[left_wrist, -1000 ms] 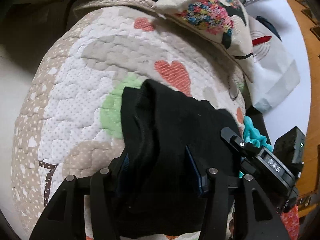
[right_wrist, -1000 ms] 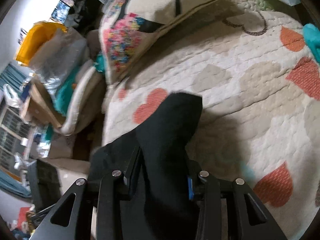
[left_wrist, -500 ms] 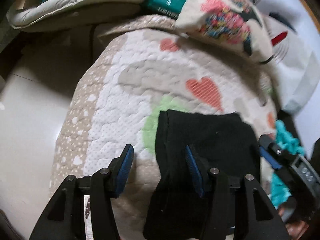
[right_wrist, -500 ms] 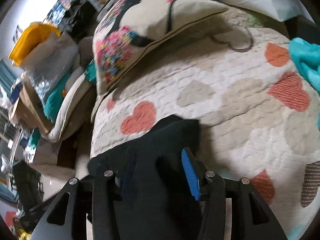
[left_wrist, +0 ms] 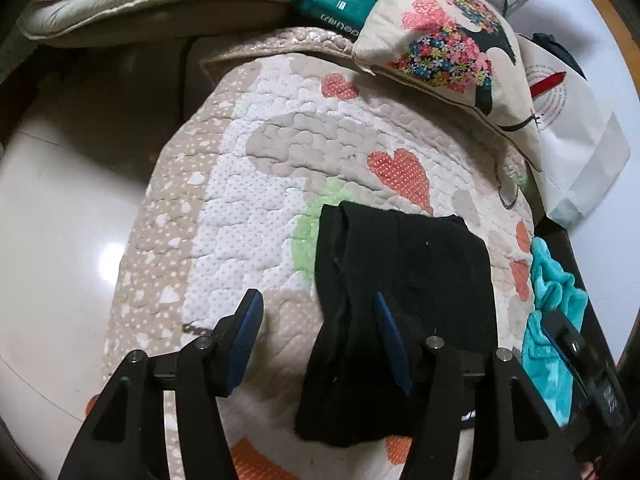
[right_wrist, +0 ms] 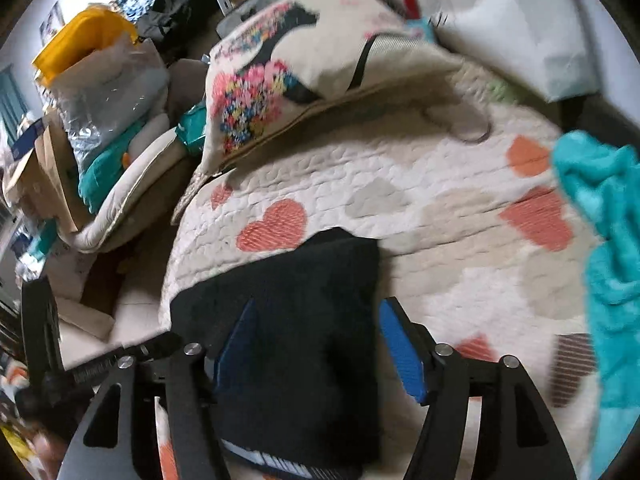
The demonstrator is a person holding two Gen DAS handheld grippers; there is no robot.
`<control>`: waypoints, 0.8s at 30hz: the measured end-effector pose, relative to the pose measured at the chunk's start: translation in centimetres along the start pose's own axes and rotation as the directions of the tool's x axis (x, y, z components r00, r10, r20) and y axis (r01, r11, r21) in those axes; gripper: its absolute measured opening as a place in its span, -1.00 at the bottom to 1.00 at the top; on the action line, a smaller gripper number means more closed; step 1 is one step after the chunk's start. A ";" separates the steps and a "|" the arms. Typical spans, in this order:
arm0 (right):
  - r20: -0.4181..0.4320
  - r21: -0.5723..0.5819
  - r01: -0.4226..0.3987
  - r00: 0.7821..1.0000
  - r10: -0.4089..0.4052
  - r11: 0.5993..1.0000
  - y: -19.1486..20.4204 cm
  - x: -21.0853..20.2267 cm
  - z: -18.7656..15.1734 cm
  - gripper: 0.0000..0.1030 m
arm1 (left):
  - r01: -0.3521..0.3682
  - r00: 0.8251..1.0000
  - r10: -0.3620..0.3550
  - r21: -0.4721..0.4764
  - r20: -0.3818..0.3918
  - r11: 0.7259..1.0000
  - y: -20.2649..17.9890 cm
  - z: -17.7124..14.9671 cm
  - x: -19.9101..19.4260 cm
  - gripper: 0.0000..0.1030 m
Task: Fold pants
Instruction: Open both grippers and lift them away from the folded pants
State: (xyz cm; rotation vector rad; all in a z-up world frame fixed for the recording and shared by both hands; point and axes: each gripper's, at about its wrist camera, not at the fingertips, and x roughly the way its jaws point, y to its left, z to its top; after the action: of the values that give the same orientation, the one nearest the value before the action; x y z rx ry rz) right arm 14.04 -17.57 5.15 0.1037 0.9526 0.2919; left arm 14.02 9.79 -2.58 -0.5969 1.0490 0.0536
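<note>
So the black pants (left_wrist: pixel 404 280) are now lying folded into a compact bundle on the heart-print quilt (left_wrist: pixel 248 208), with nothing clamped on them anymore. A second ago both claws were shut on the fabric and it was bunched up between the pads; now the left gripper (left_wrist: pixel 320 344) has its jaws opening and apart, with the left edge of the pants showing in the gap below but the pads not pressing it. Its left finger hangs over bare quilt, the right one over the black cloth. Same deal on the other side: the right gripper (right_wrist: pixel 320 352) has its jaws opening wide, way wider than a second ago, and the pants (right_wrist: pixel 296 320) sit under and between the blue pads without being squeezed. Both views also show more of the scene than before, so the bundle looks smaller and flatter, with its far edge near the orange heart. The flower-print pillow (left_wrist: pixel 452 48) sits at the far end of the quilt, and the teal towel (right_wrist: pixel 604 240) is off to the right edge, well apart from the pants. The right view is a bit blurry.
</note>
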 end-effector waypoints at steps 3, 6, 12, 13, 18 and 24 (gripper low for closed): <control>0.001 -0.006 0.020 1.000 -0.020 1.000 -0.5 -2.7 -2.4 0.38 | -0.006 1.000 0.005 0.015 0.012 1.000 0.5 -1.0 -0.9 0.11; -0.010 0.013 0.016 1.000 -0.016 1.000 -1.0 -4.6 -5.5 0.40 | -0.009 1.000 0.008 0.030 0.026 1.000 0.9 -3.0 -2.1 0.12; -0.055 0.018 0.012 0.998 -0.011 1.000 -0.7 -5.8 -11.3 0.41 | -0.147 0.972 0.112 0.165 0.205 0.975 -0.4 -7.7 -6.0 0.12; -0.059 0.026 0.009 0.998 -0.007 1.000 -0.6 -5.8 -12.0 0.41 | -0.169 0.964 0.126 0.176 0.233 0.970 -0.4 -8.6 -6.9 0.12; -0.050 0.028 -0.012 0.999 0.014 1.000 0.2 -6.1 -13.5 0.41 | -0.266 0.896 0.199 0.122 0.397 0.956 -0.2 -13.6 -12.6 0.47; 0.031 -0.011 -0.009 0.999 0.009 1.000 1.1 -8.4 -13.7 0.43 | -0.378 0.723 0.211 0.122 0.658 0.918 -3.6 -16.7 -19.3 0.97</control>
State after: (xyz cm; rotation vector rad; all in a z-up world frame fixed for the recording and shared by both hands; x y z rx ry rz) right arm -1.88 -19.54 4.11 0.1027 0.9201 0.3026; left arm -8.03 3.12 8.98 -0.1391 0.4577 0.3811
